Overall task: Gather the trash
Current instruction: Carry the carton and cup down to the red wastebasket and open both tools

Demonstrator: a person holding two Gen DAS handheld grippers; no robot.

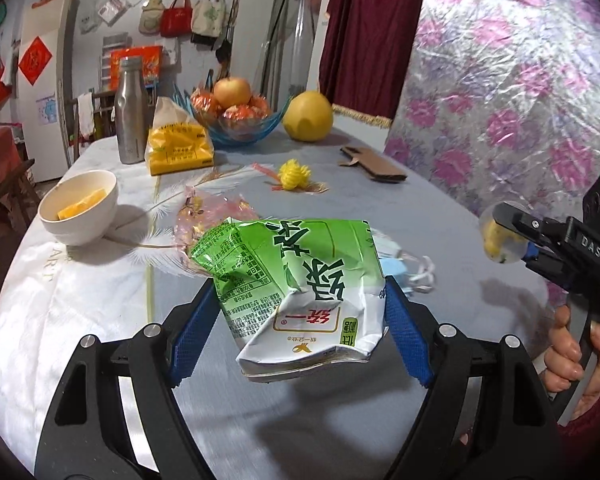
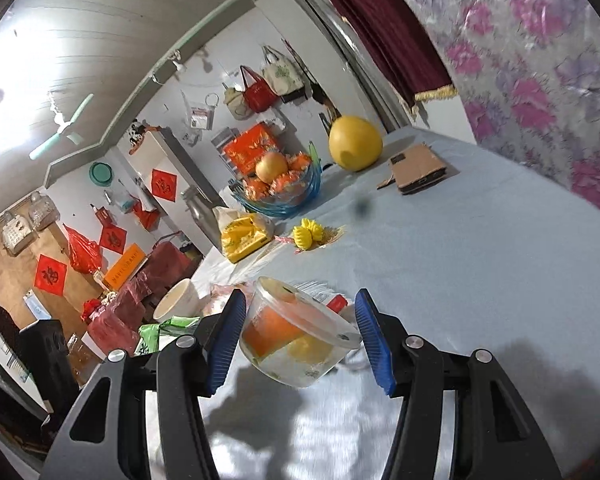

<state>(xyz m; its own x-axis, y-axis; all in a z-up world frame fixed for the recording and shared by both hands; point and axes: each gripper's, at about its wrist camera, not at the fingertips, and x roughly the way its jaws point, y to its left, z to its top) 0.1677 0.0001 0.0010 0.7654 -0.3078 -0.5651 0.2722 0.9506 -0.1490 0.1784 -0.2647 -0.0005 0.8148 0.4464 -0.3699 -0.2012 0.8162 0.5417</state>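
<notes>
In the left wrist view my left gripper is shut on a crushed green and white tea carton, held clear of the table with its shadow below. My right gripper is shut on a clear plastic cup with an orange label and yellow bits inside, also off the table. That cup and the right gripper show at the right edge of the left view, with a person's hand on the handle. On the tablecloth lie a pink plastic wrapper, a blue face mask, a yellow foam net and a cardboard piece.
A white bowl holding an orange slice sits at the left. Further back stand a steel bottle, a yellow tissue pack, a blue glass fruit bowl and a pomelo. A flowered cover rises on the right.
</notes>
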